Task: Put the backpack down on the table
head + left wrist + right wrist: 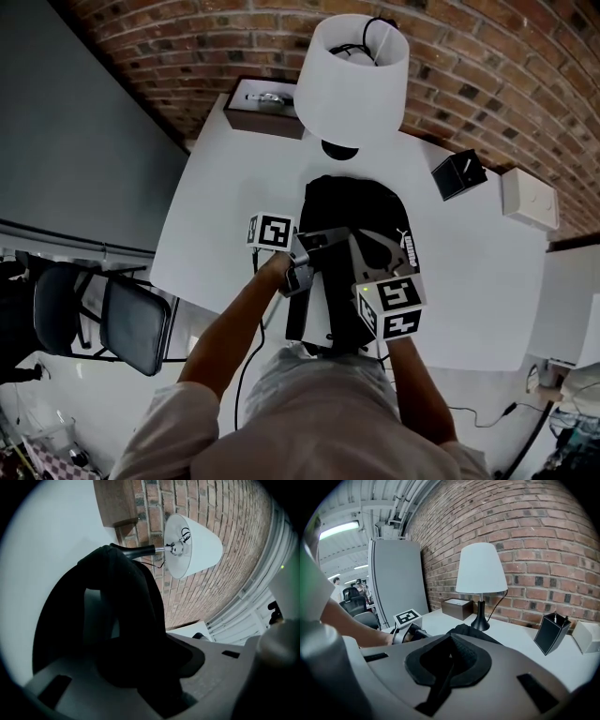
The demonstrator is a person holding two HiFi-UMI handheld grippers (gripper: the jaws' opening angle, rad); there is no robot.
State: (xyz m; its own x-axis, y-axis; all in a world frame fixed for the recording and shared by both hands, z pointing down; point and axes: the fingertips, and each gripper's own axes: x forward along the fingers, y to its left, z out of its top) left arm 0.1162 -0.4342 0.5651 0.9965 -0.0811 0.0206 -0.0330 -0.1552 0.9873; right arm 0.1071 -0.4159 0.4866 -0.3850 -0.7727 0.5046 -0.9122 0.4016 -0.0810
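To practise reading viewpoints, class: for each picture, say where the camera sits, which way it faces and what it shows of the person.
Head view: on the head, facing steeply down at table, backpack, lamp; forearms, left gripper and right gripper show.
Left gripper view: on the left gripper, tilted sideways, facing the wall; its jaws grip the backpack.
Right gripper view: on the right gripper, facing lamp and wall; jaws shut on backpack, left arm visible.
Shared: backpack and lamp, in all three.

Backpack (352, 211) mid-table (225, 216) toward the near edge, seemingly resting on it; lamp (352, 80) just behind at far edge; box (262, 108) far-left corner; holder (457, 174) far-right.
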